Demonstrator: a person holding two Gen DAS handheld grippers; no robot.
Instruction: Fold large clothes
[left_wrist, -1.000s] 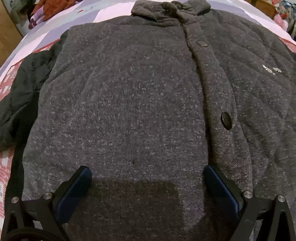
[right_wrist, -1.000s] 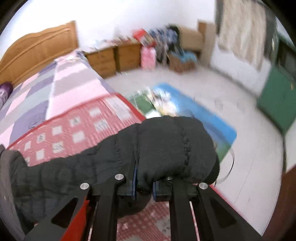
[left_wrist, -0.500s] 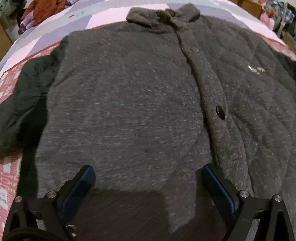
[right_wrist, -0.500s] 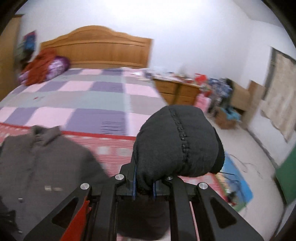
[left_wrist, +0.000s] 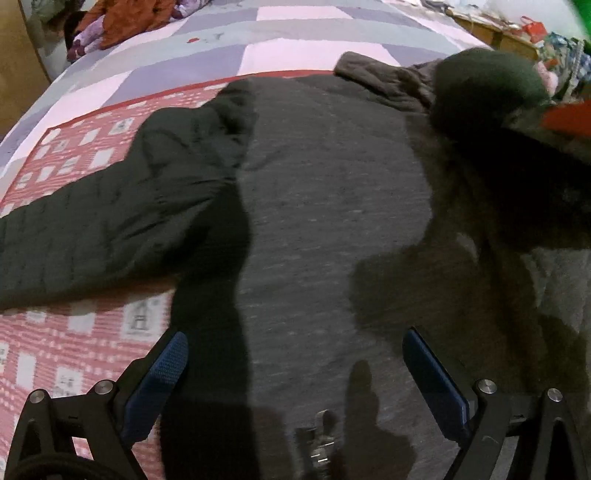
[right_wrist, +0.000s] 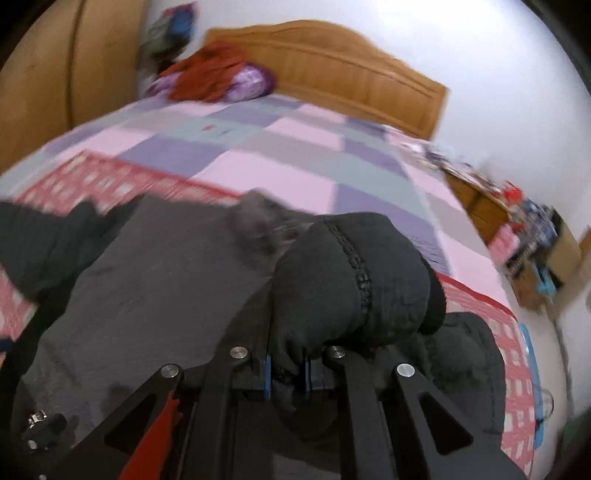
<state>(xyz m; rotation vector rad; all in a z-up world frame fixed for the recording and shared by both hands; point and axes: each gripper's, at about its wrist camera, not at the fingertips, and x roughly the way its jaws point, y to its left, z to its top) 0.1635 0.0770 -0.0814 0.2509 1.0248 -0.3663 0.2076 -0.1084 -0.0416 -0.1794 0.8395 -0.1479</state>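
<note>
Left wrist view, nearest first: the left tool (left_wrist: 295, 373) hangs with its blue-padded fingers (left_wrist: 159, 376) spread wide and nothing between them, over the lower body of a grey coat (left_wrist: 314, 229). The coat lies flat on the bed (left_wrist: 295, 44), front up, its collar (left_wrist: 380, 74) toward the headboard. Its dark quilted left sleeve (left_wrist: 110, 206) stretches out sideways across the red checked blanket (left_wrist: 74, 147). Farther right, a black cuff (left_wrist: 484, 85) sits above the coat near the collar, blurred.

Right wrist view: the right tool (right_wrist: 287, 373) has its jaws closed tight on the black cuff (right_wrist: 354, 280) of the other sleeve, which bulges up over the fingers. The cuff is held over the coat's chest, just beside the collar (right_wrist: 258, 221). Beyond lies the pink, purple and grey patchwork cover (right_wrist: 258, 155), then a heap of red and purple clothes (right_wrist: 218, 81) against the wooden headboard (right_wrist: 351, 70).
</note>
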